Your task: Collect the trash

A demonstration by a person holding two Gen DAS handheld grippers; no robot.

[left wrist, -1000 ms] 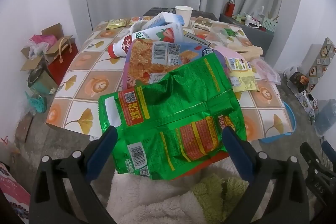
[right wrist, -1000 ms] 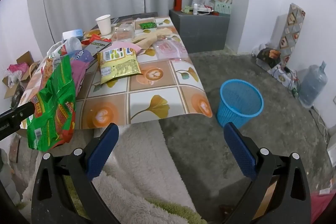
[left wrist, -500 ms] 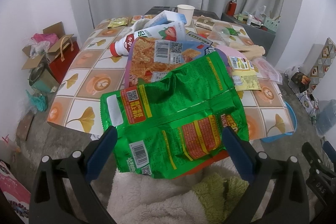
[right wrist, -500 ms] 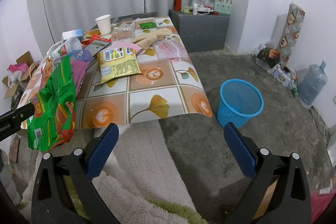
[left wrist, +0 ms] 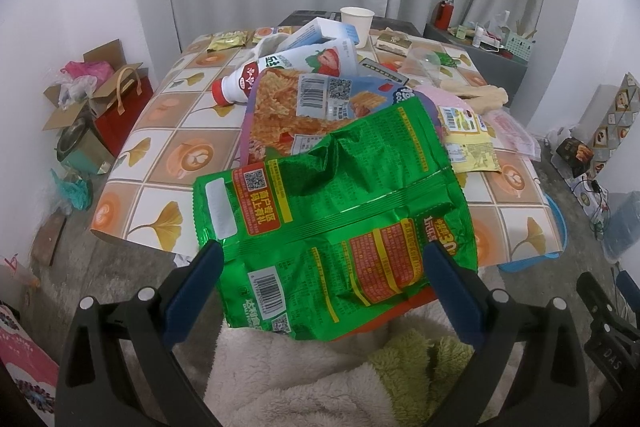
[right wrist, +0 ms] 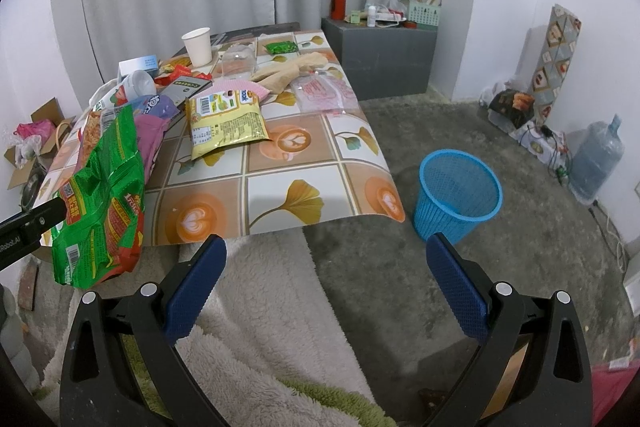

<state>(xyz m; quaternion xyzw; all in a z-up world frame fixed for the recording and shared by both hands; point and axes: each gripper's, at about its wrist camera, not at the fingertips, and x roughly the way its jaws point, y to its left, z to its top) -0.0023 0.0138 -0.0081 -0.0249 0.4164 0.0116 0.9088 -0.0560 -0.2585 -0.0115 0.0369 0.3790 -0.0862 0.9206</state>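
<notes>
A crumpled green snack bag (left wrist: 332, 227) hangs over the near edge of the tiled table (right wrist: 280, 195), on top of an orange noodle packet (left wrist: 304, 107). My left gripper (left wrist: 322, 259) is open, and the bag's lower part lies between its spread fingers. In the right wrist view the green snack bag (right wrist: 100, 203) droops at the table's left corner. My right gripper (right wrist: 326, 259) is open and holds nothing, near the table's front edge. A blue mesh bin (right wrist: 460, 195) stands on the floor right of the table. A yellow packet (right wrist: 224, 123) lies further back.
More litter covers the table: a strawberry milk bottle (left wrist: 280, 67), a paper cup (right wrist: 197, 46), a pink wrapper (right wrist: 324, 93) and a clear cup (right wrist: 238, 61). A fluffy white garment (right wrist: 260, 307) lies below both grippers. Boxes (left wrist: 88, 99) crowd the left floor, and a water jug (right wrist: 596, 159) stands at the right.
The left wrist view has shifted very slightly. The bag, the bin and the right gripper stay as they were.
</notes>
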